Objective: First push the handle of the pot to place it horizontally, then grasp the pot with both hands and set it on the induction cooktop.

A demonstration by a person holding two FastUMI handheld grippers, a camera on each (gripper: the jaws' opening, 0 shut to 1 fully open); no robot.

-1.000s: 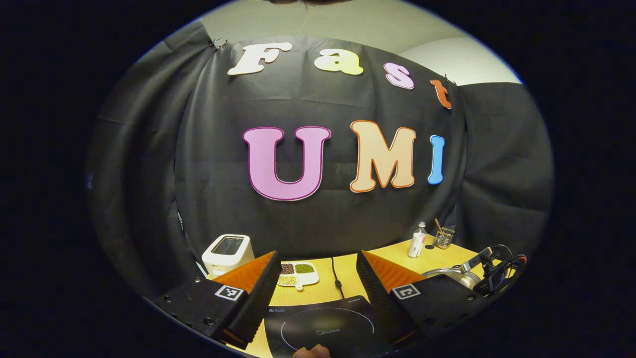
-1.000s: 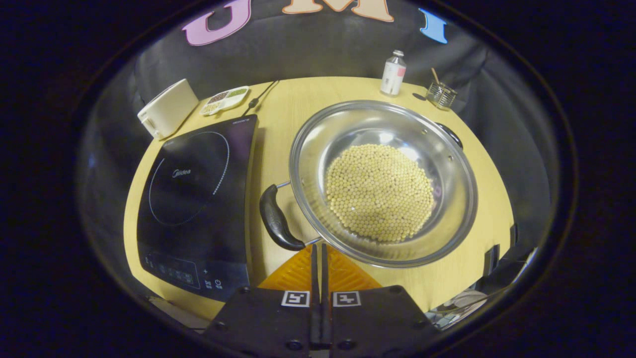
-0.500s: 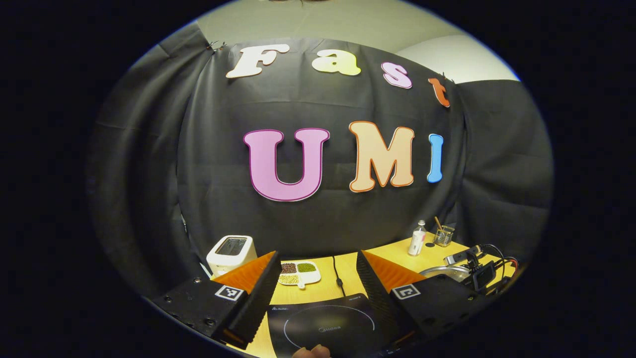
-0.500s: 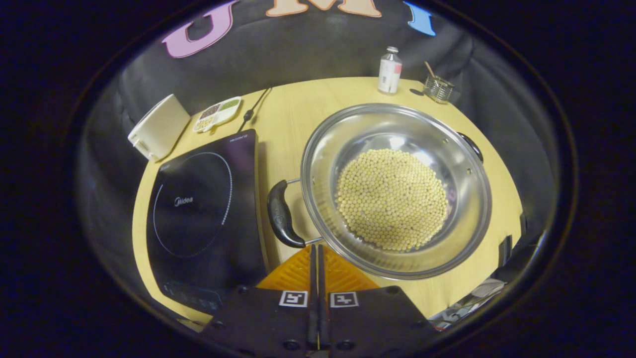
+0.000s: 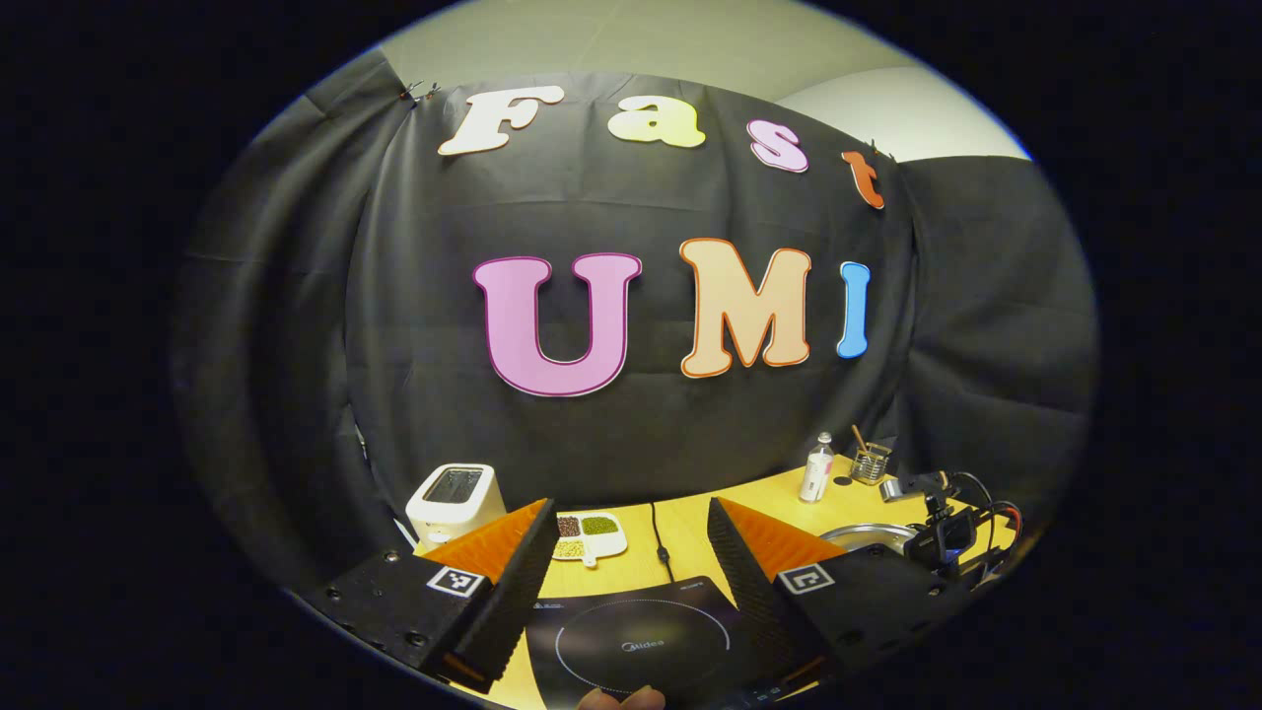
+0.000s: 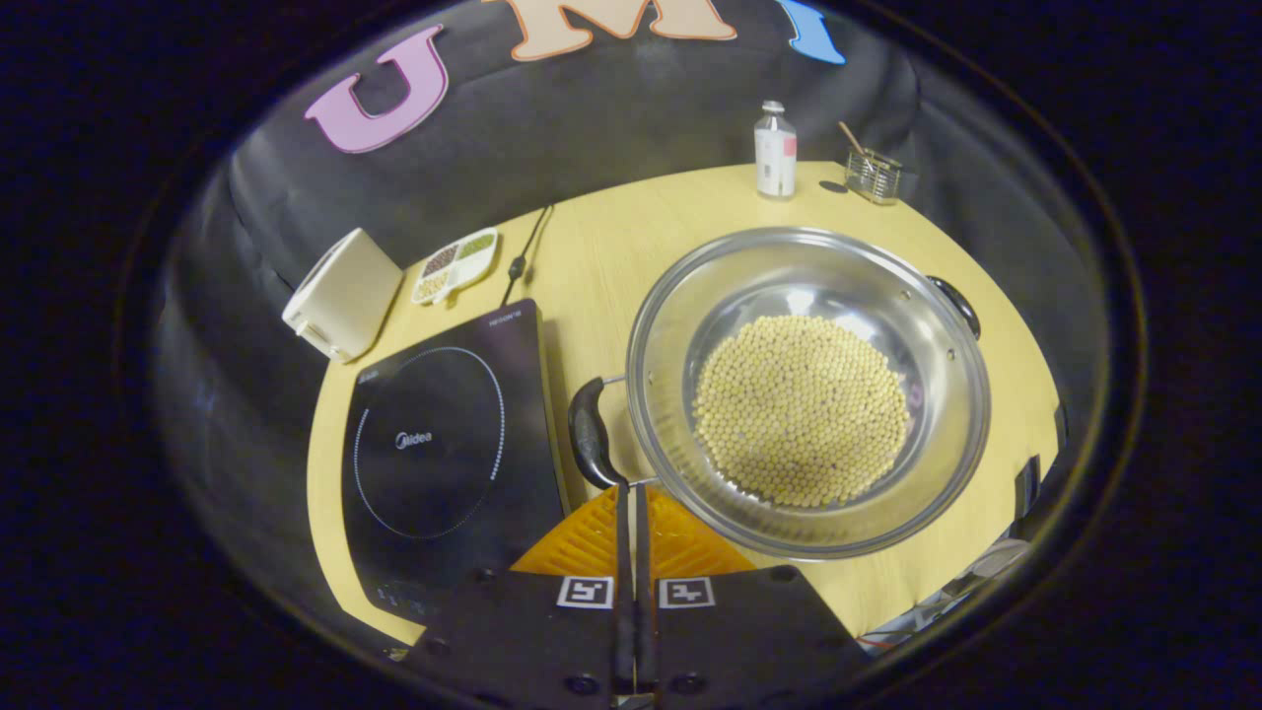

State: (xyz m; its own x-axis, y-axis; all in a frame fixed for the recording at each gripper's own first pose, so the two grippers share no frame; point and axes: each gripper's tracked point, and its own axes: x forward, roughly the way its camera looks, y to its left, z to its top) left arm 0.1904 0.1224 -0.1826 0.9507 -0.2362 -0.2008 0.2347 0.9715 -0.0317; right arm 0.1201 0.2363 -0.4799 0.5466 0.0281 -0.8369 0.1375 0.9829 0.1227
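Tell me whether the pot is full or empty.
Partly full. In the right gripper view the pot holds a layer of pale round beans covering its bottom, with bare steel wall above them.

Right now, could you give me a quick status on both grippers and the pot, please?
Left gripper open above the induction cooktop. Right gripper shut, tips at the pot's near handle. Pot of beans on the table beside the cooktop. Nothing between.

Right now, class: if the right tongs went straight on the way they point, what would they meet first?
Probably the pot's near handle: the shut right tongs point at its lower end, just ahead. Depth is unclear.
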